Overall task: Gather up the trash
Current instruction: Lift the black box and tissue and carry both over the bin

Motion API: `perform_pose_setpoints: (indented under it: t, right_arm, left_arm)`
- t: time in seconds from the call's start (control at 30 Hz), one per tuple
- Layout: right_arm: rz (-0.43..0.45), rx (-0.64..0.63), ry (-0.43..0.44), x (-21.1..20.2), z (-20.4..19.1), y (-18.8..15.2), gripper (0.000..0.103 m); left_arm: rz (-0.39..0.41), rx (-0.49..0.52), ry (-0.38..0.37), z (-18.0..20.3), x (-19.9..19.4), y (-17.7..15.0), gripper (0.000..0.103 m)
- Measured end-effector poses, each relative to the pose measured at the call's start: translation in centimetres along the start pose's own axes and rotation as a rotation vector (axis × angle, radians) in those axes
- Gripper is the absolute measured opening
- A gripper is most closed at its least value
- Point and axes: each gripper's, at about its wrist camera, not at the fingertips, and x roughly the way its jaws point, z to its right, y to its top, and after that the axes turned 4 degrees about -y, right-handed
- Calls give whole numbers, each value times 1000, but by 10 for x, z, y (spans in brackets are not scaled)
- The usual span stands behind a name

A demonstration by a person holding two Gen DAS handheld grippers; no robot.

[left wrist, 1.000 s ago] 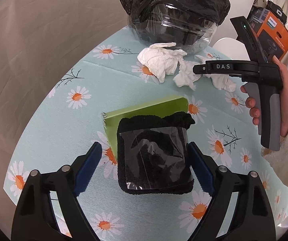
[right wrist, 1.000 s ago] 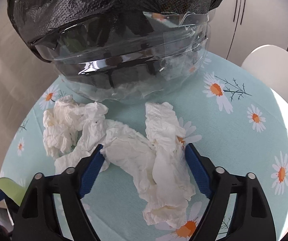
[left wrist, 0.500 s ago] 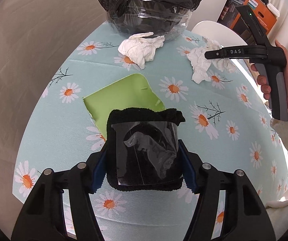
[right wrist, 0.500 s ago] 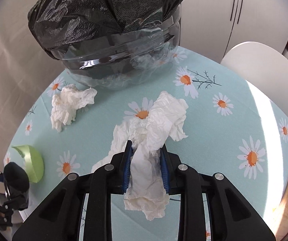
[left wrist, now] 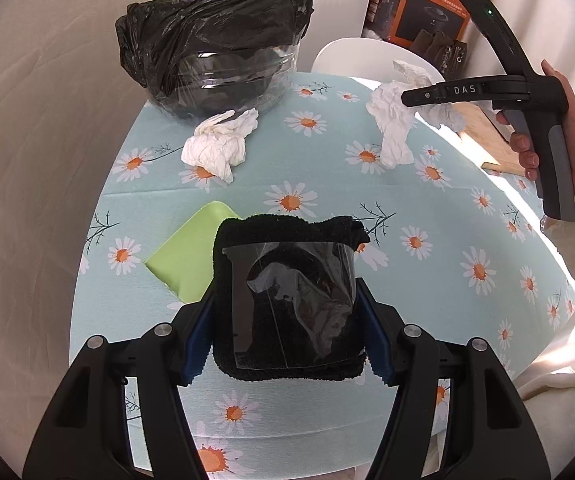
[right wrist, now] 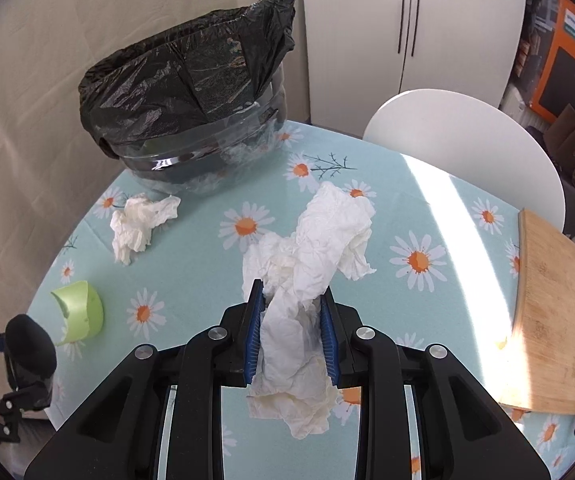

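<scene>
Right wrist view: a crumpled white tissue wad (right wrist: 307, 280) is clamped between the blue pads (right wrist: 254, 332) of the right gripper (right wrist: 290, 338) and is held clear of the table (right wrist: 427, 208). The wad is long and wrinkled; one end fans out ahead of the fingers, and the other hangs below them, slightly yellowed. A second, smaller tissue (right wrist: 139, 222) is seen lying on the daisy-print cloth, just in front of the bin (right wrist: 191, 96). The bin is a clear tub lined with a black bag whose edge is folded over the rim; it stands at the far side of the table. A green dish (right wrist: 79, 310) lies to the left, and a wooden board (right wrist: 551, 320) rests at the right edge.

In the left wrist view, a black cloth bundle (left wrist: 287, 300) partly covered with clear film is gripped by the left gripper (left wrist: 287, 336), its pads pressed against both sides. The bundle is held over the green dish (left wrist: 187, 256). The loose tissue (left wrist: 219, 144) is shown near the bin (left wrist: 215, 48), touching or almost touching its base. The held wad (left wrist: 393, 128) is seen dangling from the right gripper (left wrist: 411, 98), which is held in the right hand (left wrist: 559, 128) above the far right part of the table (left wrist: 327, 184).
</scene>
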Motion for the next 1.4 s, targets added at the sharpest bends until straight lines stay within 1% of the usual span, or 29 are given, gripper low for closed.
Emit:
perform_pose_setpoints:
  t: [0.1, 0.3, 0.4, 0.5, 0.6, 0.73, 0.83, 1.0, 1.2, 1.33, 1.4]
  right_arm:
    - [13, 37, -21, -15, 5, -9, 24]
    - [43, 102, -59, -48, 13, -25, 24]
    - [66, 148, -44, -64, 17, -32, 24]
    - [100, 178, -36, -77, 19, -36, 24]
    - [129, 187, -45, -91, 22, -36, 24]
    - [160, 178, -66, -114, 26, -26, 24]
    - [187, 171, -91, -133, 29, -15, 24]
    - [220, 147, -165, -157, 25, 5, 24]
    - [258, 181, -229, -169, 10, 31, 24]
    - [283, 214, -261, -170, -6, 50, 24]
    - [289, 223, -279, -167, -15, 63, 25]
  left_arm:
    - [12, 50, -20, 6, -7, 7, 64]
    - [71, 116, -44, 14, -25, 28, 64]
    - [101, 145, -47, 17, -33, 39, 64]
    - [129, 157, -66, 19, -39, 50, 64]
    - [147, 179, -36, 22, -45, 63, 64]
    - [179, 211, -24, 28, -57, 86, 64]
    - [203, 226, -41, 29, -66, 104, 64]
    - [227, 266, -70, 21, -70, 133, 64]
    - [250, 322, -107, -4, -72, 168, 64]
    - [270, 362, -109, -28, -72, 194, 64]
    - [281, 371, -125, -41, -72, 206, 64]
